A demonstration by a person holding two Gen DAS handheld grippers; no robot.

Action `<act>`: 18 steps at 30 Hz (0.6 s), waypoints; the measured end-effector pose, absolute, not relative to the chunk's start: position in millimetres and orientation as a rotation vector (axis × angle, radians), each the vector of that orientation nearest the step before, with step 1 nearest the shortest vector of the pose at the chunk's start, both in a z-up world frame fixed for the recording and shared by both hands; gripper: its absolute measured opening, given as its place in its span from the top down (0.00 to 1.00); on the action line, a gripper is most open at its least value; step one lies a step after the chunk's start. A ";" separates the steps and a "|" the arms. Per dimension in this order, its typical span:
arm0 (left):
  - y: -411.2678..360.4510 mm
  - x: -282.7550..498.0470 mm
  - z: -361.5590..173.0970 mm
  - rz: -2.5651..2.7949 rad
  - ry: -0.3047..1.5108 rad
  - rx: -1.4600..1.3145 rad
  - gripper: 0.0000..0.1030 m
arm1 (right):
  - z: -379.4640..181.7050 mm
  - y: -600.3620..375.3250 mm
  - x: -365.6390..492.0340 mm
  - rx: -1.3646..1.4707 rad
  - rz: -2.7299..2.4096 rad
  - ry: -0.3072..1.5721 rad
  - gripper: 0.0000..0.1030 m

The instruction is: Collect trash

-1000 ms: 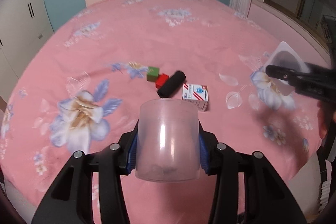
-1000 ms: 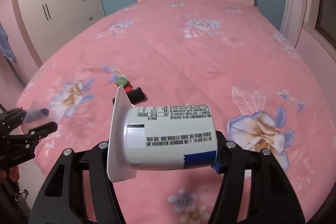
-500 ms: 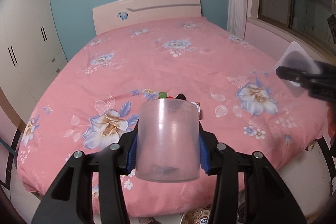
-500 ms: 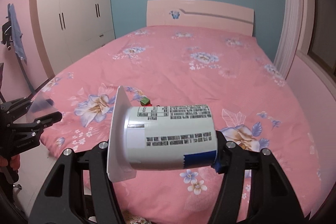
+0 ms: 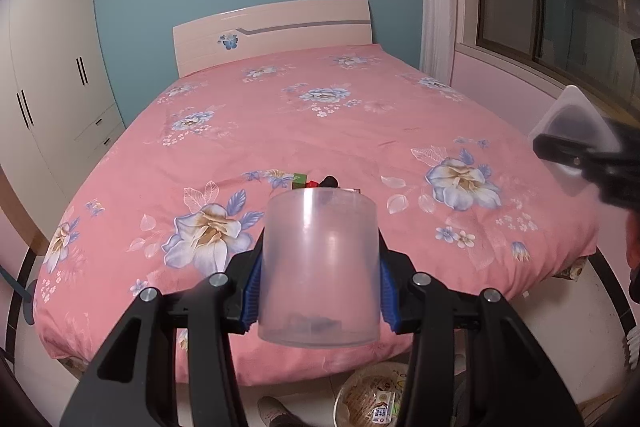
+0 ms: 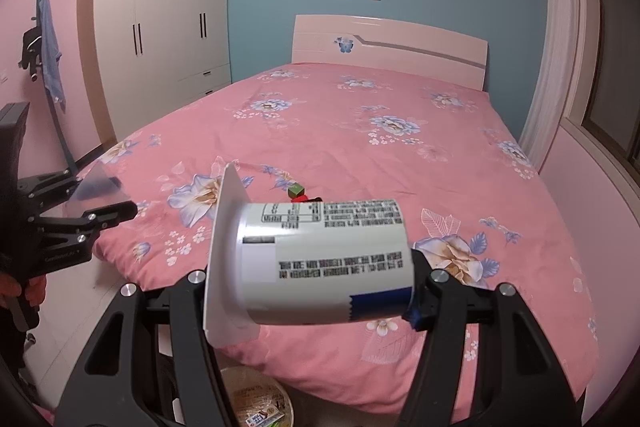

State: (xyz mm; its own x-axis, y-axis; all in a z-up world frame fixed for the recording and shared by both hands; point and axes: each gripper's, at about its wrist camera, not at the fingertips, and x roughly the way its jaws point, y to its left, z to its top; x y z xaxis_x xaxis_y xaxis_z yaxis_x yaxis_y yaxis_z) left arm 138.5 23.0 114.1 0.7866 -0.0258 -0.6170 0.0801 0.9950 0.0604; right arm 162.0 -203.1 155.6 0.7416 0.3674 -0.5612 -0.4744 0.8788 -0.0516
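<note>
Your left gripper [image 5: 318, 287] pinched a clear plastic cup [image 5: 318, 267] upright between its blue pads [image 5: 251, 297], which pressed on the cup's two sides; the cup bore no print that could be read. Just past its rim, on the pink floral bedspread [image 5: 280, 131], lay a green block [image 5: 298, 179], a red block [image 5: 311, 183] and the tip of a black cylinder [image 5: 331, 181], all partly hidden behind the cup. Below your fingers, on the floor at the bed's foot, sat a bin [image 5: 370, 397] with wrappers inside; the small carton in it carried writing too small to read.

To the right, your right gripper [image 6: 308, 279] clamped a white yogurt cup [image 6: 324, 263] lying sideways, its peeled lid flap [image 6: 224, 251] standing up at the left end and its base against the right pad. The cup's label showed blocks of black print and a table, blurred beyond reading, plus a blue band near the base. Beyond it the same blocks lay on the bedspread, and the bin showed below your fingers.
</note>
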 end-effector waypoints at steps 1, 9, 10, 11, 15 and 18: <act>23.0 135.2 113.2 -0.059 0.664 0.084 0.53 | 154.5 -202.6 158.7 -0.199 0.468 0.572 0.40; 20.8 124.2 98.3 -0.077 0.704 0.082 0.53 | 132.9 -189.8 135.2 -0.225 0.519 0.603 0.40; 20.5 123.3 95.1 -0.079 0.710 0.081 0.53 | 130.5 -186.4 132.0 -0.232 0.523 0.609 0.40; 20.5 122.4 92.0 -0.081 0.716 0.080 0.53 | 127.5 -183.8 129.0 -0.239 0.527 0.614 0.40; 18.6 119.0 78.2 -0.098 0.748 0.084 0.53 | 112.8 -174.5 119.3 -0.264 0.546 0.638 0.40; 14.8 117.1 66.9 -0.106 0.771 0.094 0.53 | 98.7 -167.1 114.1 -0.276 0.561 0.667 0.40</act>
